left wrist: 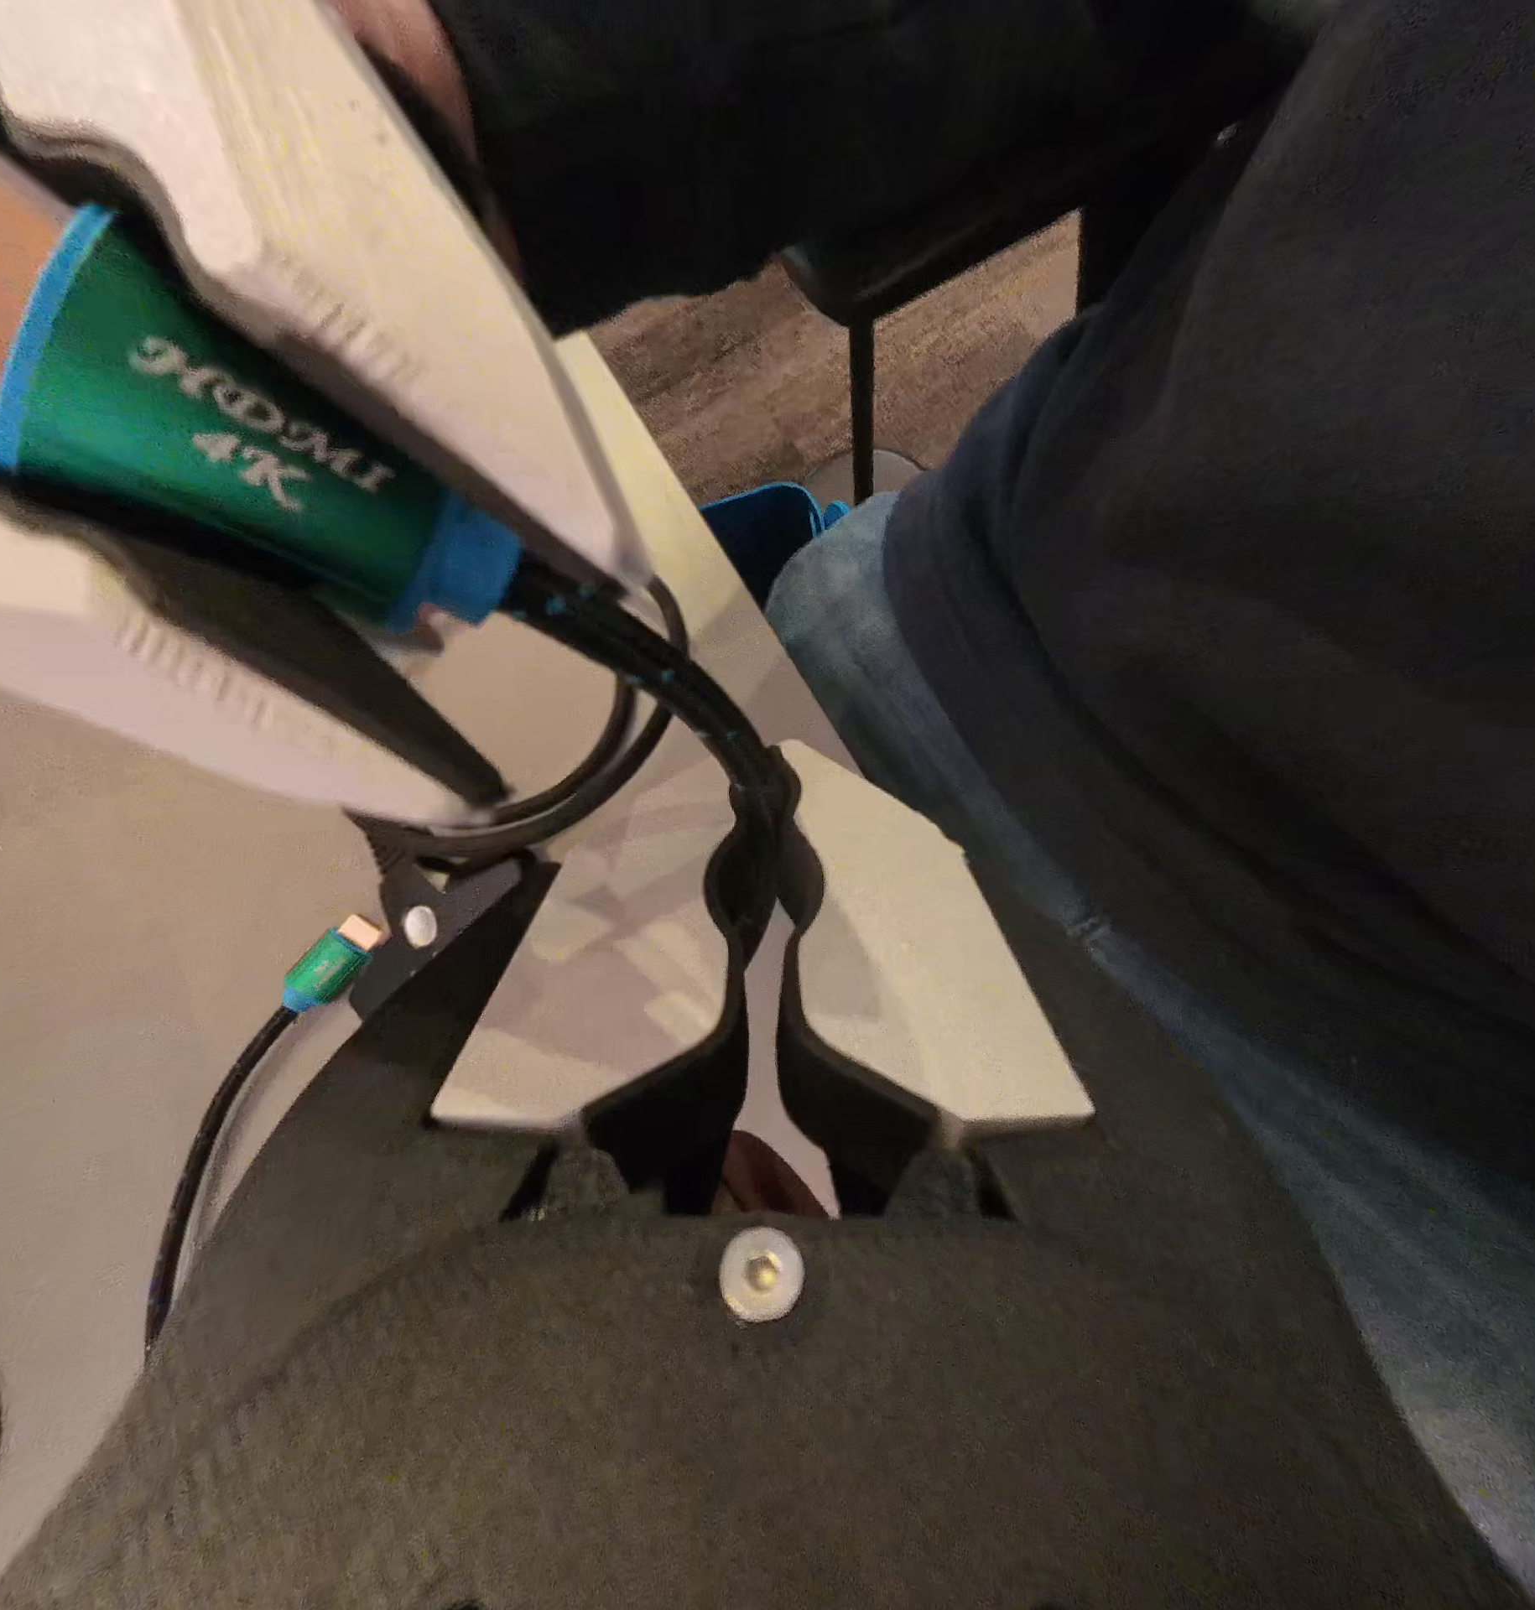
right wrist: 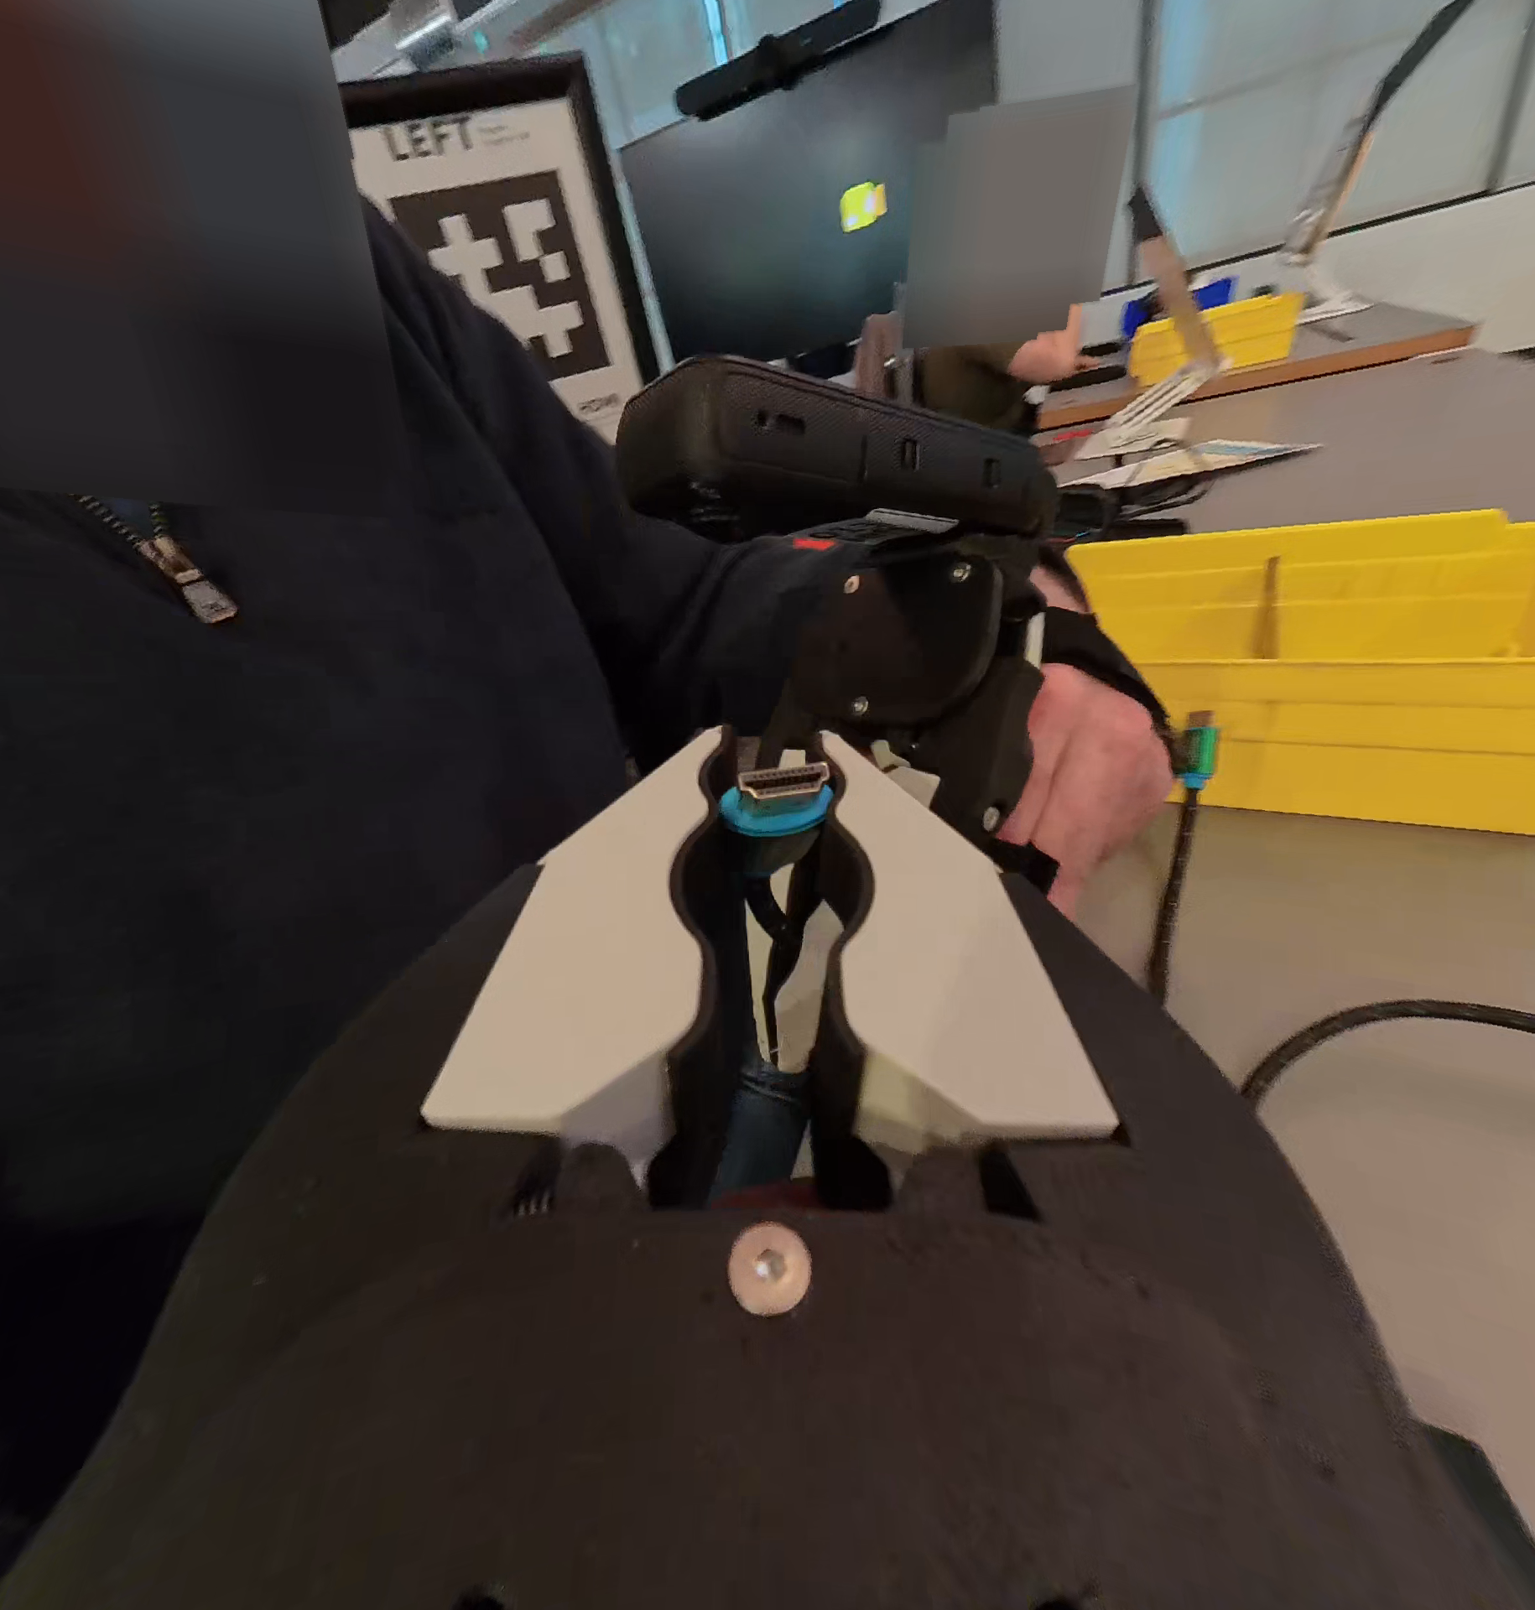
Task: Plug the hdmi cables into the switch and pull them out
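- A person in a dark zipped jacket (right wrist: 267,697) and blue jeans (left wrist: 1052,871) sits close against the grey table (left wrist: 93,958), filling much of both wrist views.
- Yellow bins (right wrist: 1357,679) stand on the table's far side in the right wrist view, with a framed black-and-white marker board (right wrist: 503,253) and a dark monitor (right wrist: 764,235) behind the person.
- The left gripper (left wrist: 762,836) has its two fingers pressed in on the braided black cable (left wrist: 659,671), gripping it a little way behind the plug, above the table edge.
- The right gripper (right wrist: 777,788) pinches the green HDMI plug (right wrist: 781,806) between its fingertips; the plug's metal tip points away from the camera, toward the person's chest.
- In the left wrist view the same plug (left wrist: 224,418) appears large and blurred between the right gripper's pale fingers (left wrist: 328,261), held clear of the table with its cable curving down into the left gripper.
- A hand (right wrist: 1086,767) grips the left gripper's black handle in the right wrist view.
- A second green plug (left wrist: 333,963) on its own black cable lies loose on the table just beside the left gripper, unplugged.
- The switch cannot be made out in either view.
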Demonstrator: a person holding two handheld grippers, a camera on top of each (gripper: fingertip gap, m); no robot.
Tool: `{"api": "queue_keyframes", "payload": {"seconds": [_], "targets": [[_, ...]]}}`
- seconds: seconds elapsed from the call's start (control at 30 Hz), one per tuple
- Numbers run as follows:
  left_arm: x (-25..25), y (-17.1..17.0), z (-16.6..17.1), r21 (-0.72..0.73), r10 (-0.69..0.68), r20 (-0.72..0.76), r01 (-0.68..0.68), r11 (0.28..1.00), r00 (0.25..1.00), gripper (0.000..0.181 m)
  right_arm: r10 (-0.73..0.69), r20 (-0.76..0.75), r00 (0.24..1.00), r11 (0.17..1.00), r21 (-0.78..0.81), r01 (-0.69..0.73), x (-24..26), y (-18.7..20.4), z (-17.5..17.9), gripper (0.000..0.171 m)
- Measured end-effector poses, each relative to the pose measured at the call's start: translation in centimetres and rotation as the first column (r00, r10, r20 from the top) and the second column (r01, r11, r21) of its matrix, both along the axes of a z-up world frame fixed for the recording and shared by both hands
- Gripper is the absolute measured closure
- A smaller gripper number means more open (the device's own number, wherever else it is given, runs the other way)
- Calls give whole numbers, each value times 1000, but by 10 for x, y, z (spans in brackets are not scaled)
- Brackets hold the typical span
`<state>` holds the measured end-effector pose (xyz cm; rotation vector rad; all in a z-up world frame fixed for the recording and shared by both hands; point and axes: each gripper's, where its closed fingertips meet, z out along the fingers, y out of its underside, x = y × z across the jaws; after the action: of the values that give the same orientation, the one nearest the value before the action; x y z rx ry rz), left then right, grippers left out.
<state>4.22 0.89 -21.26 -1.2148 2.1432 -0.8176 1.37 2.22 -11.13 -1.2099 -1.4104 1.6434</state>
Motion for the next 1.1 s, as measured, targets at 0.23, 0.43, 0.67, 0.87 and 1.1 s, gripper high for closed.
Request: {"api": "queue_keyframes", "payload": {"seconds": [0.23, 0.43, 0.67, 0.87, 1.1], "targets": [[11, 45, 33, -99, 240, 190, -225, 969, 952, 172, -316, -129, 940, 948, -90, 306, 11, 54, 14, 157], [28, 86, 61, -194, 503, 351, -464, 864, 790, 140, -500, -207, 841, 866, -145, 479, 11, 80, 23, 158], [31, 99, 97, -411, 662, 480, -520, 749, 575, 165, -574, -271, 773, 819, -219, 531, 21, 90, 30, 157], [32, 97, 107, -435, 676, 538, -522, 734, 503, 168, -581, -335, 742, 810, -330, 486, 23, 90, 41, 157], [32, 91, 108, -497, 666, 539, -444, 746, 516, 172, -562, -356, 747, 821, -349, 451, 22, 86, 44, 157]]}}
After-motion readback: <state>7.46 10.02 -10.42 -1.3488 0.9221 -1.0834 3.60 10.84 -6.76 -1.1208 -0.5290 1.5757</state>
